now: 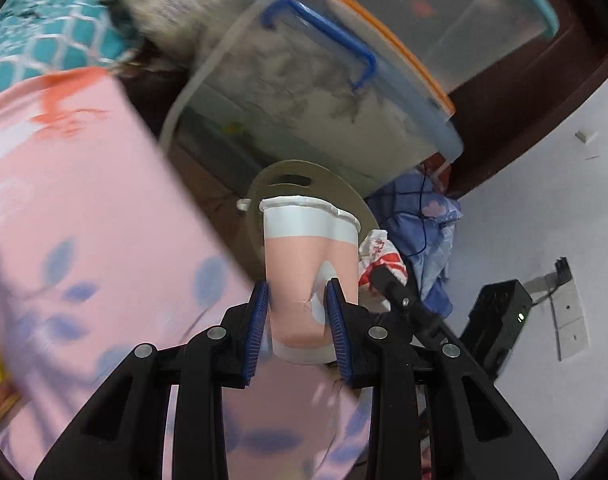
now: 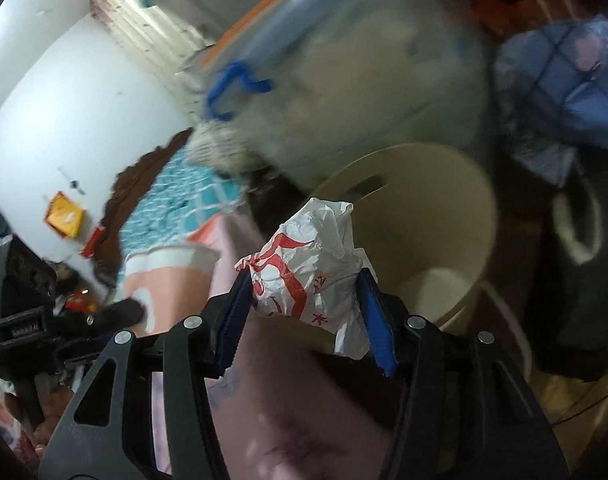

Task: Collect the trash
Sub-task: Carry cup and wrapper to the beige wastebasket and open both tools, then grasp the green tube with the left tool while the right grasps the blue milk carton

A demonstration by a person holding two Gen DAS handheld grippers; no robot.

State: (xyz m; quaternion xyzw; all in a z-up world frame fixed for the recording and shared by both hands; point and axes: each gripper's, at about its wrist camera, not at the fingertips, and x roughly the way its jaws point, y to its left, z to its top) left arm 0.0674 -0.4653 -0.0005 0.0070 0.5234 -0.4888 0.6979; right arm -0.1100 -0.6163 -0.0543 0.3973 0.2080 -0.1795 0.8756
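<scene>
Holding trash above the beige bin (image 2: 455,208), which serves as landmark.
- Left gripper (image 1: 298,312): clenched on a pink-and-white paper cup (image 1: 304,264), dented between the blue pads; the cup's rim points toward the bin.
- Right gripper (image 2: 304,312): grasping a crumpled white wrapper (image 2: 311,264) with red print, just before the bin's mouth.
- Clear storage box (image 1: 304,92) with blue handle: behind the bin.
- Pink floral fabric (image 1: 84,220): left of the bin.
- Blue cloth (image 1: 423,232): right of the bin.

Both wrist cameras looked steeply down along their own fingers, close above a beige bin (image 1: 355,200) (image 2: 455,208); each view also caught the blue-handled storage box (image 1: 315,92) (image 2: 343,60) behind it
</scene>
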